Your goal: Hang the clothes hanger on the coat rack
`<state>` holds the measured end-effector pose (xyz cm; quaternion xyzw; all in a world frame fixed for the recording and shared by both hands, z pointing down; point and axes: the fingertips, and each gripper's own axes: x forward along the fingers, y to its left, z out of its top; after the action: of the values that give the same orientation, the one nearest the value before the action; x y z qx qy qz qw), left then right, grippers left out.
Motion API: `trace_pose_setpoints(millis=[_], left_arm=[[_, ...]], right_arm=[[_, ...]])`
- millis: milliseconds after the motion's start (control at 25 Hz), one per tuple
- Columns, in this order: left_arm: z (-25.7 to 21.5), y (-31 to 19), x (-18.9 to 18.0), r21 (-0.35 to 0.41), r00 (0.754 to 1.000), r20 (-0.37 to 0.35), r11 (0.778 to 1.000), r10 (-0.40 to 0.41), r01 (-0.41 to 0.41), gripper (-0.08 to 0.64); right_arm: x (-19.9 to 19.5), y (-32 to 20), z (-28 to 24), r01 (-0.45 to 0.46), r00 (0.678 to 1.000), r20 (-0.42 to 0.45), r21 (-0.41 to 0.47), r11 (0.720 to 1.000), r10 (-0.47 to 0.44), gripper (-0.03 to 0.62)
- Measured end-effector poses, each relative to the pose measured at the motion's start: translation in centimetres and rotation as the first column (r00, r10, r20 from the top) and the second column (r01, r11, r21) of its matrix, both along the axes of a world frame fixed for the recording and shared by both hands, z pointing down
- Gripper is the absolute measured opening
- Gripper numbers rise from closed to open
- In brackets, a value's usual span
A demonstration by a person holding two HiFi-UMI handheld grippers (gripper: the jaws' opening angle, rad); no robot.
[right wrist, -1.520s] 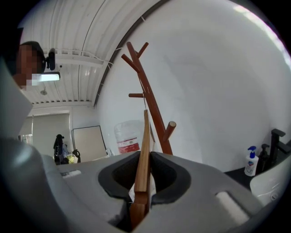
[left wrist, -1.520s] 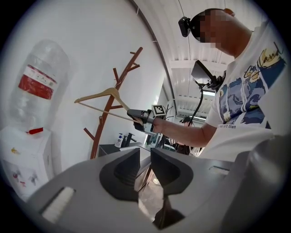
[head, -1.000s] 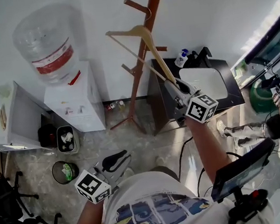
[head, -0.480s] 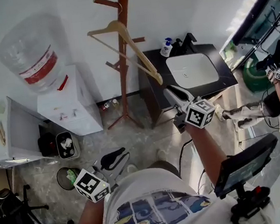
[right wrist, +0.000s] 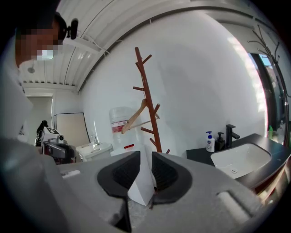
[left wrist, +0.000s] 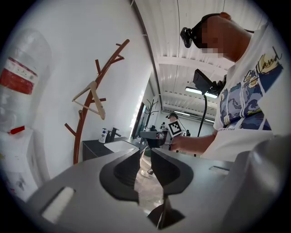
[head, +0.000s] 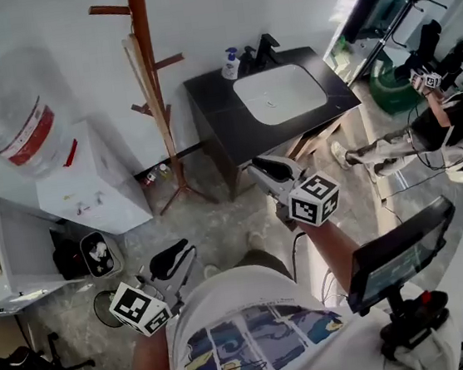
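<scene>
The pale wooden clothes hanger [head: 140,70] hangs on a branch of the reddish-brown coat rack [head: 157,122], seen edge-on in the head view. It also shows in the left gripper view as a hanger [left wrist: 93,101] on the rack [left wrist: 85,123], and in the right gripper view as a hanger [right wrist: 135,117] on the rack [right wrist: 148,111]. My right gripper [head: 261,170] is well clear of the rack, over the floor by the sink cabinet, jaws apart and empty [right wrist: 145,175]. My left gripper [head: 181,255] stays low by my body, jaws slightly apart with nothing between them [left wrist: 145,170].
A white water dispenser [head: 81,186] with its bottle [head: 10,123] stands left of the rack. A black cabinet with a white sink [head: 278,90] and a soap bottle [head: 231,61] stands to its right. Bins [head: 97,253] sit on the floor. Another person [head: 450,124] stands far right.
The right gripper let go of the hanger, which now hangs on the rack, and drew back and down toward the sink cabinet. The left gripper hardly moved.
</scene>
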<state>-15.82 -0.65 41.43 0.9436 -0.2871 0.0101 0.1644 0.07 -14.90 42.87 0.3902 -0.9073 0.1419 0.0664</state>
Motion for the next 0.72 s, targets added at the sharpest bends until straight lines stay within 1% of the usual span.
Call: trace_pose_setpoints(millis=[160,400,600,720], left_arm=[[0.2,-0.3,0.0,0.001,1.0,0.014,1.0,0.007,-0.007,0.08],[-0.1,-0.3,-0.1,0.01,0.999,0.03,1.0,0.016,-0.016,0.078],[-0.2,-0.1,-0.5,0.006,0.999,0.032,1.0,0.013,-0.014,0.078],[-0.4,-0.3,-0.7,0.014,0.999,0.031,1.0,0.004,-0.005,0.08]], right_arm=[[-2.1,2.6,-1.0,0.072,0.996,-0.05,0.028,0.997,-0.07,0.075],[-5.5,6.1,-2.4,0.19,0.98,-0.075,0.057,0.98,-0.185,0.053],[-7.4,7.8,-3.2,0.244,0.967,-0.096,0.078,0.966,-0.237,0.035],[-7.9,8.2,-3.5,0.265,0.958,-0.147,0.105,0.959,-0.248,0.009]])
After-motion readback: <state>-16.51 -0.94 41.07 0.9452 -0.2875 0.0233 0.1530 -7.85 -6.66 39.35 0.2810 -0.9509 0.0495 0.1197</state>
